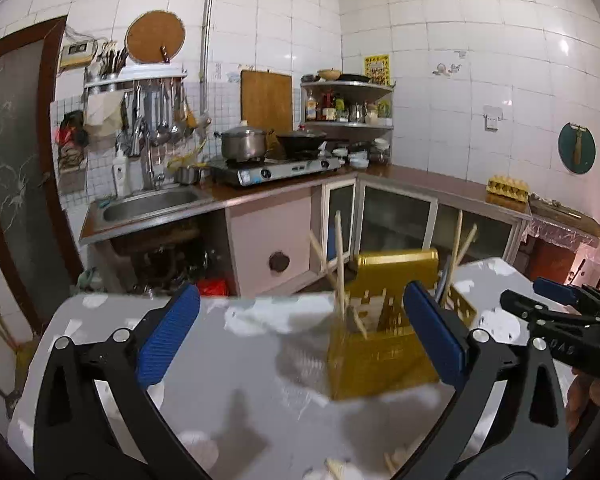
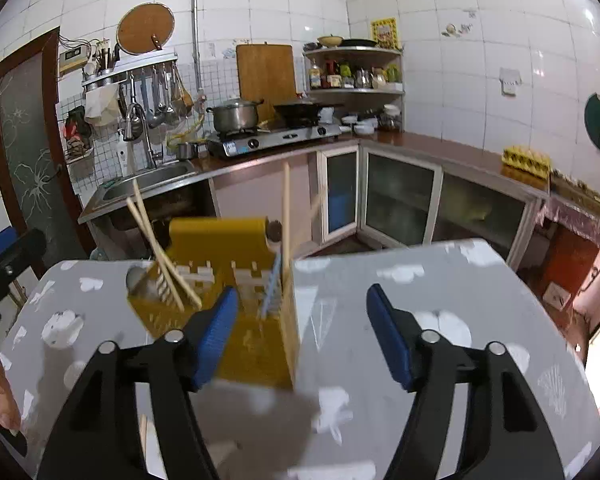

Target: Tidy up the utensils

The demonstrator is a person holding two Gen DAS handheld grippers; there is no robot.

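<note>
A yellow slotted plastic utensil holder (image 2: 256,320) stood on the grey, white-patterned tablecloth (image 2: 440,280), near the table's far edge. Pale wooden chopsticks (image 2: 160,256) leaned out of the holder's left compartment, one more wooden stick (image 2: 286,216) stood upright at its right side, and a light blue utensil (image 2: 271,288) rested inside beside that stick. A round grey metal piece (image 2: 138,278) showed at the holder's left wall; what it was could not be told.

No writing on the holder could be read.

The left gripper (image 1: 300,336) had its blue-padded fingers (image 1: 168,336) spread wide apart in front of the holder, empty. The right gripper (image 2: 302,336) also had its fingers apart, holding nothing, its left pad (image 2: 214,336) overlapping the holder's front in that view. Behind the holder ran a brown counter (image 2: 440,144) with a steel pot (image 2: 236,114) on a gas stove (image 2: 276,138).
</note>
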